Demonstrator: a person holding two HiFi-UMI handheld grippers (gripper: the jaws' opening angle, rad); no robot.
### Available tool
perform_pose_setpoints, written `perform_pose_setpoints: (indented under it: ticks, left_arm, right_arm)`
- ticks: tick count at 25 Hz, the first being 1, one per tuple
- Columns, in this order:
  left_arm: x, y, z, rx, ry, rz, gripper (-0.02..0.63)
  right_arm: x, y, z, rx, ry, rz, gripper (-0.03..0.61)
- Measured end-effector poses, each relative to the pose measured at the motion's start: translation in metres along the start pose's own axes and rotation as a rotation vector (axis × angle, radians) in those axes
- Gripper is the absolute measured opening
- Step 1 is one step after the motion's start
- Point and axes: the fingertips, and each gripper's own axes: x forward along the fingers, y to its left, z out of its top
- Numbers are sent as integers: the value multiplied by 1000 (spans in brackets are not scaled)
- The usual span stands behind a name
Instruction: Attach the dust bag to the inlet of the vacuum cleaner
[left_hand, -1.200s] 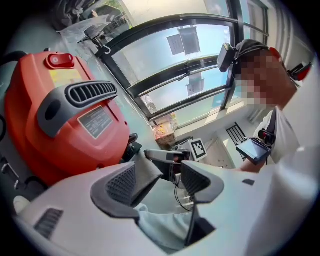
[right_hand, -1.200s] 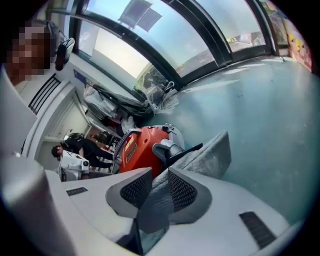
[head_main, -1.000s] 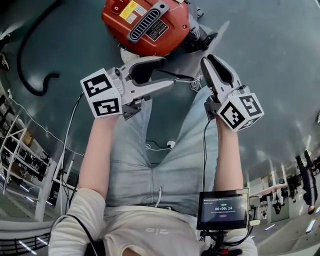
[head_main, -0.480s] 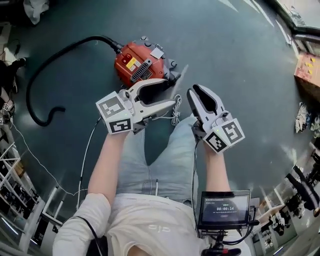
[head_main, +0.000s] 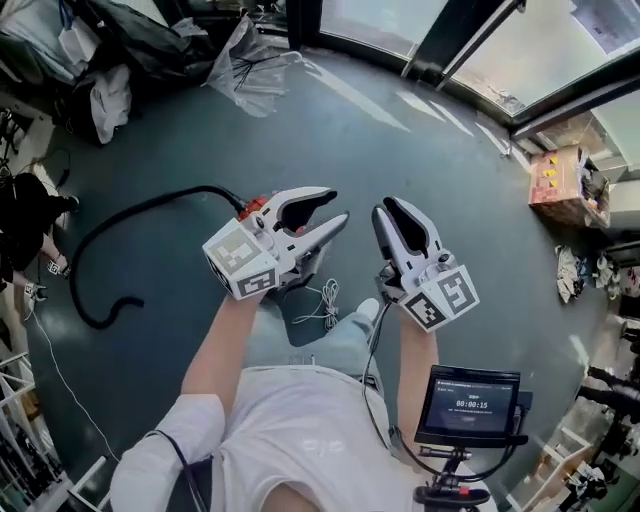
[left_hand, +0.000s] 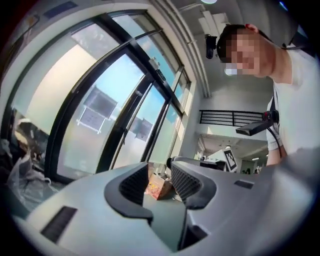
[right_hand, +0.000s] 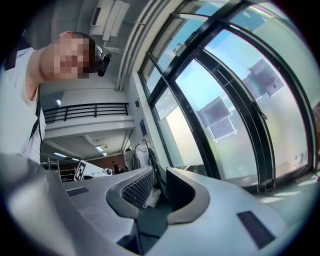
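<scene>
In the head view the red vacuum cleaner (head_main: 254, 206) lies on the dark floor far below, almost wholly hidden behind my left gripper (head_main: 337, 205). Its black hose (head_main: 120, 225) curls away to the left, and a white cord (head_main: 322, 300) lies near the person's legs. No dust bag shows in any view. My left gripper (left_hand: 159, 177) points level at a window wall; its jaws are closing with nothing between them. My right gripper (head_main: 386, 207) is raised beside it. In its own view the right gripper (right_hand: 159, 185) has a gap between the jaws and holds nothing.
Bags and clothing (head_main: 100, 60) are piled at the far left, next to a clear plastic bag (head_main: 250, 60). A cardboard box (head_main: 560, 185) stands at the right by the window frames. A small screen (head_main: 470, 405) hangs at the person's chest.
Both grippers have risen high above the floor, and the vacuum cleaner now looks small and far below. The left jaws stand narrower than before.
</scene>
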Motion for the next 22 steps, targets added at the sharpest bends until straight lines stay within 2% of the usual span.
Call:
perform_pose_setpoints:
  ticks: [3, 6, 8, 13, 16, 18, 20, 22]
  left_arm:
    - [1, -35, 64, 107, -74, 1, 98]
    - [3, -61, 120, 153, -171, -2, 6]
    - [4, -75, 142, 169, -196, -13, 6]
    - [16, -105, 175, 269, -187, -62, 6]
    - [16, -113, 185, 297, -200, -77, 6]
    - [19, -109, 190, 294, -214, -70, 6]
    - [25, -107, 188, 278, -198, -95, 6]
    - [34, -110, 180, 299, -147, -119, 6]
  right_arm:
    - [-17, 23, 64, -46, -92, 4, 91]
    - [-31, 39, 118, -87, -184, 22, 91]
    - [-40, 52, 141, -131, -230, 36, 91]
    - [-55, 72, 188, -235, -312, 77, 91]
    - [-56, 78, 200, -270, -332, 58, 89]
    - [-56, 77, 205, -300, -336, 33, 6]
    - [-54, 77, 209, -322, -335, 27, 6]
    - [-55, 75, 211, -333, -336, 23, 6]
